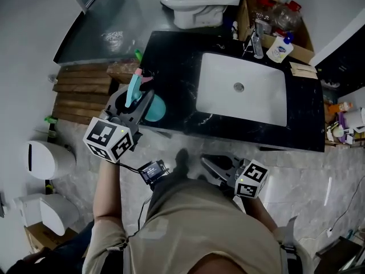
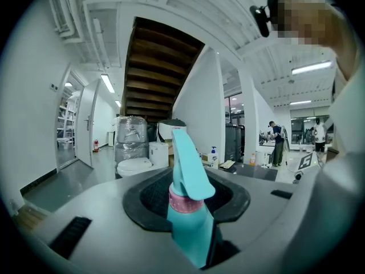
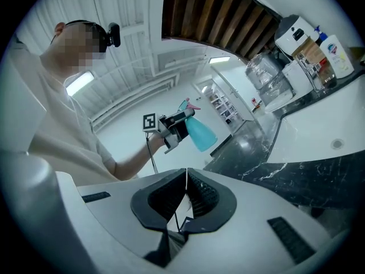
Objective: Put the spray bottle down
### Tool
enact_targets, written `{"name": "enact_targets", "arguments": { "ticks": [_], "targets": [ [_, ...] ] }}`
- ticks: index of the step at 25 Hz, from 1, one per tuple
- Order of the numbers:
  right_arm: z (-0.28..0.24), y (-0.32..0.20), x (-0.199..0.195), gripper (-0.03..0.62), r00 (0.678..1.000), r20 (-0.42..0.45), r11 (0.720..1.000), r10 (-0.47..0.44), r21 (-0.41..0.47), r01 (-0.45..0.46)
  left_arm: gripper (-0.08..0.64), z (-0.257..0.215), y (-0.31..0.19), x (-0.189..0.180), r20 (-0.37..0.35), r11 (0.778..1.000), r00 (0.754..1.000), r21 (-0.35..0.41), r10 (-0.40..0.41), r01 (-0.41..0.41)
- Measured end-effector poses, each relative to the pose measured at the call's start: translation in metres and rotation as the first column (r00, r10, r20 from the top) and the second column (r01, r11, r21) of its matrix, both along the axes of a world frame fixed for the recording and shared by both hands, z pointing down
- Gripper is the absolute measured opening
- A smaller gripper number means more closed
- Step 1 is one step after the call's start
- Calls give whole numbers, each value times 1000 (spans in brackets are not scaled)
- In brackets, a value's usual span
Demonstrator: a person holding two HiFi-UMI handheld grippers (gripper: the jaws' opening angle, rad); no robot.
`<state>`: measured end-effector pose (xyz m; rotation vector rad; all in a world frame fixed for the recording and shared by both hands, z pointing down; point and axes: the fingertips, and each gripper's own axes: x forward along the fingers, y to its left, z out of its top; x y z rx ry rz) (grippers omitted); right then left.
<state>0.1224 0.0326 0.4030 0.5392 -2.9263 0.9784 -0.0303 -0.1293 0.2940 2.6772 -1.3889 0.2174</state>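
Note:
A teal spray bottle (image 1: 153, 108) with a pink collar hangs over the left end of the black counter (image 1: 177, 67), and my left gripper (image 1: 141, 99) is shut on it. In the left gripper view the bottle (image 2: 188, 216) stands upright between the jaws of the left gripper (image 2: 186, 197), its trigger head up and in front. My right gripper (image 1: 207, 164) is low by my body, in front of the counter's edge, shut with nothing in it. In the right gripper view the pads of the right gripper (image 3: 186, 181) meet, and the bottle (image 3: 201, 134) shows beyond, off the counter's corner.
A white sink basin (image 1: 242, 90) fills the counter's middle, with a faucet (image 1: 256, 43) and a soap bottle (image 1: 279, 49) behind it. A toilet (image 1: 194, 1) and a cardboard box (image 1: 272, 10) stand beyond. A wooden pallet (image 1: 80, 93) and a white bin (image 1: 48, 160) are at the left.

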Motion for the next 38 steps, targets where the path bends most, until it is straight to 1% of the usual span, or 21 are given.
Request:
{"name": "enact_targets", "arguments": {
  "ticks": [3,7,9,13,18,22,26,32,35,38],
  "targets": [
    [0,-6,-2,23,1000,-12,1000,16,-3,-16,132,1,-17,-6,-12,1000,1000,2,1,-1],
    [1,-12,-3,23,999,-31,999,34,-8,-34,132,8,-37,-8,11,999,999,1,38,-38],
    [2,-14,-4,23,998,-42,999,40,-9,-40,132,12,-45,-6,20,998,997,-4,69,-69],
    [3,-19,-6,23,996,-66,998,55,-17,-57,132,18,-56,2,-5,989,990,-23,144,-144],
    [5,-29,-7,23,994,-86,997,70,-14,-71,133,24,-79,2,20,985,985,-28,169,-168],
    [6,-37,-8,23,992,-100,997,76,-17,-78,133,23,-96,1,17,977,977,-30,210,-210],
    [6,-46,-8,23,989,-112,995,95,-19,-98,133,22,-117,-6,15,977,977,-27,211,-210],
    [8,-56,-21,23,988,-124,995,92,-28,-97,132,23,-142,-28,79,973,970,-22,230,-229],
    [7,-63,-29,23,987,-131,995,93,-19,-97,133,20,-155,-48,112,973,966,-27,231,-230],
    [7,-68,-35,23,987,-134,995,92,-22,-96,133,17,-166,-72,152,977,965,-32,213,-211]
  ]
}}
